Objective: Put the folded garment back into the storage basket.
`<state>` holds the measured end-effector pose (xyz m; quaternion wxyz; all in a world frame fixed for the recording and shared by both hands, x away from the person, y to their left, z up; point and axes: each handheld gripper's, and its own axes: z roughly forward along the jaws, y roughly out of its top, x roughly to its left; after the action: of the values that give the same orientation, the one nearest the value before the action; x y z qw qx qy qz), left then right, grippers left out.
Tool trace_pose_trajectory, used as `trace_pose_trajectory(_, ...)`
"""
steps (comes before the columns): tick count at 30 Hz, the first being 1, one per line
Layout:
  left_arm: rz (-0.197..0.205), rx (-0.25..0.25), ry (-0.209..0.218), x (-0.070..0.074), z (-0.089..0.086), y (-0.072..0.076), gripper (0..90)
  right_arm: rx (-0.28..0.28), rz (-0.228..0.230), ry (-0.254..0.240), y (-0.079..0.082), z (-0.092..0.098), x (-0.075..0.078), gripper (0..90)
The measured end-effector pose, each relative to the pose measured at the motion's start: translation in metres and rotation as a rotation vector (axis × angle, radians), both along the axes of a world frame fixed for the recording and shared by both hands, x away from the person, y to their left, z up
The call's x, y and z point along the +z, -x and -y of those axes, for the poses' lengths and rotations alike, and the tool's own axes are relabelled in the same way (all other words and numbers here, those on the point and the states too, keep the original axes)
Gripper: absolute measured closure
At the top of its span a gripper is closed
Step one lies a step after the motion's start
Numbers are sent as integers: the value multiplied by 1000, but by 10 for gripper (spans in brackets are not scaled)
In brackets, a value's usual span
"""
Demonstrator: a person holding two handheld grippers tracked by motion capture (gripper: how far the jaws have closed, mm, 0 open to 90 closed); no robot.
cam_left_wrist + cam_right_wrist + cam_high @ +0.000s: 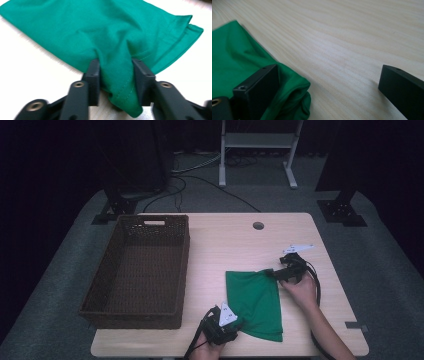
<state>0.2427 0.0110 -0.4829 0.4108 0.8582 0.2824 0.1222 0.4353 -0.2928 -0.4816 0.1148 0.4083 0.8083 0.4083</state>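
Nearest the high camera, at the table's front edge, the left gripper (235,326) bites into the near corner of the folded green cloth garment (254,300). From the left gripper view its two black jaws stand on either side of a bunched, stitched fold of that green cloth (115,37), pads pressing the fabric between them; the very tip of the fold is blurred at the bottom of that view. The person's hand holding this gripper is cut off by the frame's lower edge.

That garment lies flat on the light wooden table (230,245), right of centre, just beside the brown woven rectangular basket (137,270) but apart from it.

At the cloth's far right corner sits the right gripper (278,274), held by the person's right hand (302,290). In the right gripper view its jaws stand wide apart: one black jaw rests against a rumpled edge of the green fabric (234,55), the other is well clear over bare wood, so nothing is clasped. Beyond the table, a pale metal stand (257,145) is partly lost in darkness.
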Motion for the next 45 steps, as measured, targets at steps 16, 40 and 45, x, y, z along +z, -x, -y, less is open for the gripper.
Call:
trace_pose_trajectory(16,-5,-4,3,0,0,0,698,108,2,38,17,-18,0,250)
trace_pose_trajectory(40,-4,41,20,1,1,0,762,101,-11,44,42,-30,4,736)
trace_pose_trajectory(45,30,72,70,2,-3,2,764,58,-10,71,45,-36,7,746)
